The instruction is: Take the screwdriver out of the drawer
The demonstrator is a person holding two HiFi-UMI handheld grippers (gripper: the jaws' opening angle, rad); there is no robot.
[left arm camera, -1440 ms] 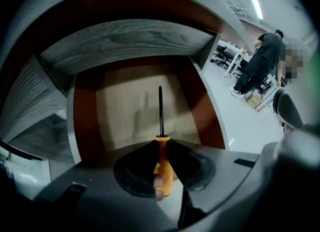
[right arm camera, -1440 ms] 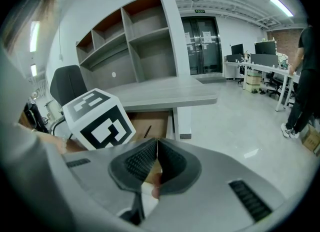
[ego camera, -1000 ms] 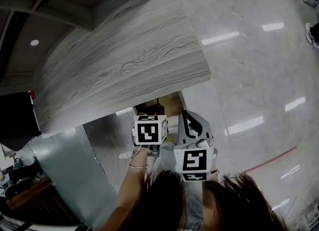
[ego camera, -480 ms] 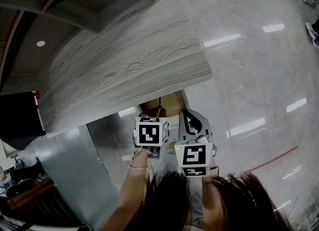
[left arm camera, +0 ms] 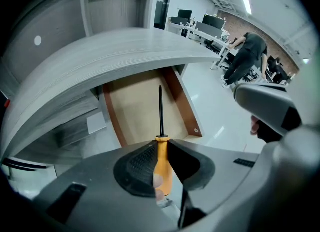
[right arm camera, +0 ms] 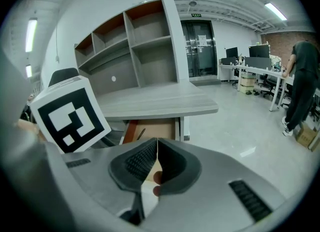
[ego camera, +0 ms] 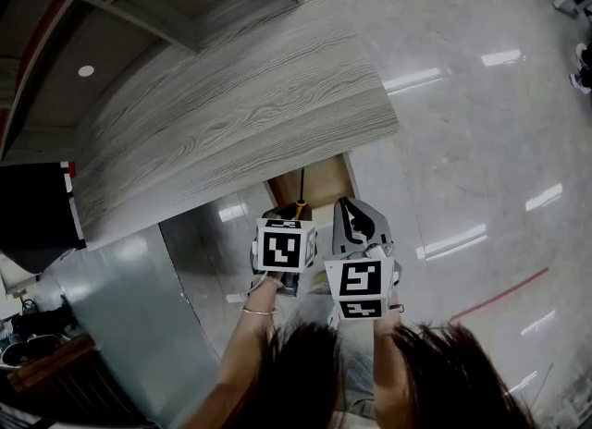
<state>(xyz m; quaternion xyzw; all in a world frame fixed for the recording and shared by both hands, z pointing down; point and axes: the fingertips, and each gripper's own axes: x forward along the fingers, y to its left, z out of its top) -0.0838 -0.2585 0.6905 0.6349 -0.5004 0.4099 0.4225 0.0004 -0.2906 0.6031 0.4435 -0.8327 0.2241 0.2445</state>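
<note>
Half done at least, judging by the layout. Clamped in the left gripper (left arm camera: 161,146) by its orange handle: the screwdriver (left arm camera: 160,113), dark shaft pointing ahead over the open drawer (left arm camera: 184,106), apparently lifted off its bare floor. Pinched snugly, jaws narrowed onto the handle from both sides. On the right gripper (right arm camera: 156,148), jaws pressed together with nothing between, held just beside the left. Under the grey wood-grain desk (ego camera: 240,113), pulled out and otherwise empty as far as can be seen. Calls next for drawing the tool back and away, keeping the shaft tip off the desk edge above, then setting down somewhere; no obvious landing spot here.
</note>
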